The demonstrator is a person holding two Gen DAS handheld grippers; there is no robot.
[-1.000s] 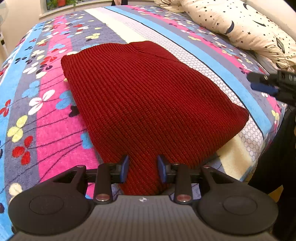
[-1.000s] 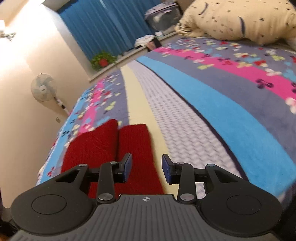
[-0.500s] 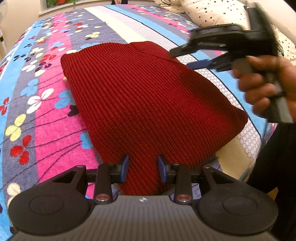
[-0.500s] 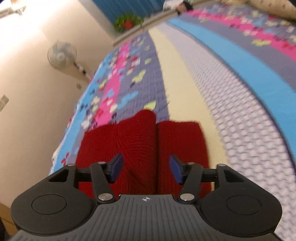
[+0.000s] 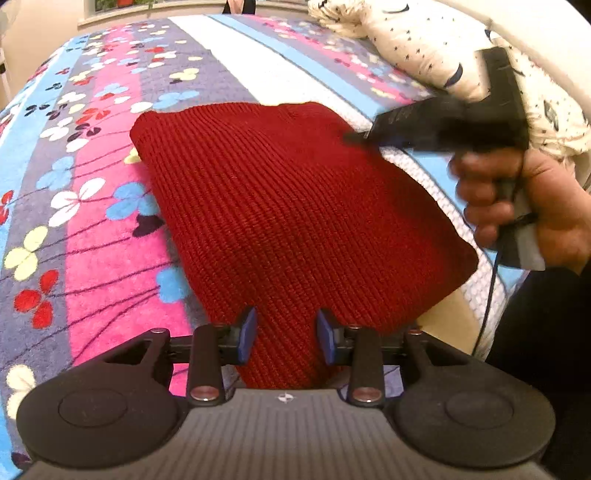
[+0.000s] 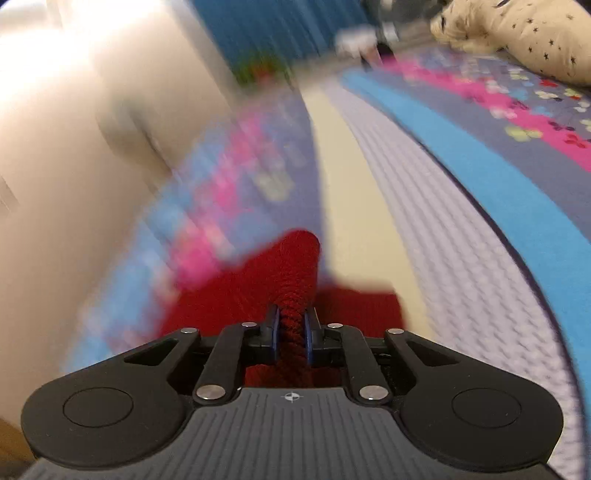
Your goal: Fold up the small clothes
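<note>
Change: right gripper (image 6: pixel 290 334), which half a second ago hovered wide apart above the red knit garment (image 5: pixel 295 221), has come down and pinched a ridge of it; the left gripper (image 5: pixel 285 339) has kept its place.
Right claw: clenched on a raised fold of the garment at its far edge, blue pads pressed against the yarn on both sides; in the left wrist view it shows as a blurred black body (image 5: pixel 439 122) held by the right hand (image 5: pixel 524 206).
Left claw: released, its two blue fingers (image 5: pixel 246 334) standing apart, with the garment's near end lying between and under them.
Material: thick ribbed knit, dark red, the ribs running along its length; soft, rounded corners.
Shape: a flat, roughly rectangular slab; in the right wrist view it splits into two lobes with the pinched ridge between them.
Axis: long axis runs from the left gripper's fingers away toward the far part of the bed, tilted slightly across the stripes.
Place: lying on the bedspread (image 5: pixel 92 184), near the bed's edge.
Surface: fleecy cover in pink, blue, grey and cream stripes with clover-like flowers.
Room: star-printed cream pillow (image 5: pixel 436 48) on the bed's right side; blue curtain (image 6: pixel 280 29) and pale wall (image 6: pixel 55 147), both blurred.
</note>
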